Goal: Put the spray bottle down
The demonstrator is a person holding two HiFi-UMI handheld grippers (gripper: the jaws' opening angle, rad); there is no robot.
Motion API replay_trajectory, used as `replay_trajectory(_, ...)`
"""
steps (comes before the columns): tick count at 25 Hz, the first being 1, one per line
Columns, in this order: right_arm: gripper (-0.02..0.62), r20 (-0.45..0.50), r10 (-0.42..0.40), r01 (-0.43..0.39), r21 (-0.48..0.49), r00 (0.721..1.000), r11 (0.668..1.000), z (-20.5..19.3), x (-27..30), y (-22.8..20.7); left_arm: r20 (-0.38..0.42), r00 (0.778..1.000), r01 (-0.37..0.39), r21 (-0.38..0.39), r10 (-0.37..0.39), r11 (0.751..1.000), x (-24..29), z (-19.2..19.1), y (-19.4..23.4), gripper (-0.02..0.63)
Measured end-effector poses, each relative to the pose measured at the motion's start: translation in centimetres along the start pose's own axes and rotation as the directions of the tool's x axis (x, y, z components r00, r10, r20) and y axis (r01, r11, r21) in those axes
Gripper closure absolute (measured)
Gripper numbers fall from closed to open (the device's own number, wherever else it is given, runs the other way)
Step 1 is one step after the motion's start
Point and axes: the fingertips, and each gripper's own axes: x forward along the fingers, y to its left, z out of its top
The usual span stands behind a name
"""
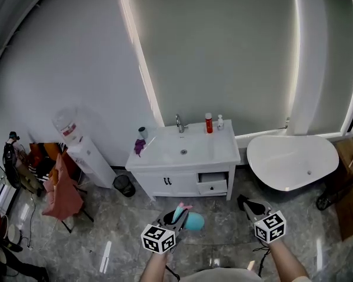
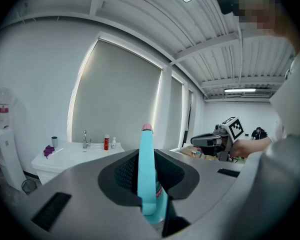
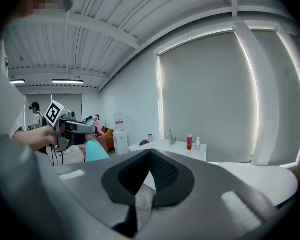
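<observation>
- Out at ten o'clock, the water dispenser [image 1: 76, 138] stands against the wall, well apart from the action and no landing spot.
- At six o'clock, close in, the left gripper [image 1: 175, 215] is clamped on the spray bottle [image 1: 193, 221]. Its jaws are drawn in narrow on a slim teal part of the bottle, and the pink tip stands upright above the pads.
- The right gripper's view shows the round teal body hanging below that grip. Pinching the thin part looks deliberate: the base stays low and free to meet a surface first.
- So the bottle is in the air over the floor [image 1: 223, 242], not yet put down.
- Dead ahead at twelve o'clock is the vanity [image 1: 220, 151], with the faucet [image 1: 179, 123] and a red bottle [image 1: 208, 123] lined up along its back edge. Its front counter lies bare, the likeliest place for the bottle, I'd say.
- At five o'clock the right gripper [image 1: 245, 204] has its jaws pressed together on nothing. It is held level and off to the side, seemingly just keeping clear.
- At two o'clock the bathtub [image 1: 282, 163] sits against the wall, its curved rim a poor perch.
</observation>
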Motion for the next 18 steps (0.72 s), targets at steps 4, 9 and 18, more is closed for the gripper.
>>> replay_trajectory(4,0.584,-0.007,-0.017,0.017,0.015,1.0,1.0,-0.4,0.6,1.0,-0.009,1.0,0.006,-0.004,-0.006,1.0,-0.6,-0.5,0.9,0.535)
replay_trajectory(9,0.584,-0.021,-0.028,0.028,0.028,0.999,0.999,-1.1,1.6,2.3,-0.039,0.999,0.008,0.006,-0.008,1.0,-1.3,-1.7,2.2,0.535)
replay_trajectory(18,0.584,-0.03,-0.057,0.058,0.026,0.998,0.998,-1.4,3.1,5.3,-0.05,0.998,0.042,0.017,-0.041,0.999,-3.2,-2.4,4.4,0.535)
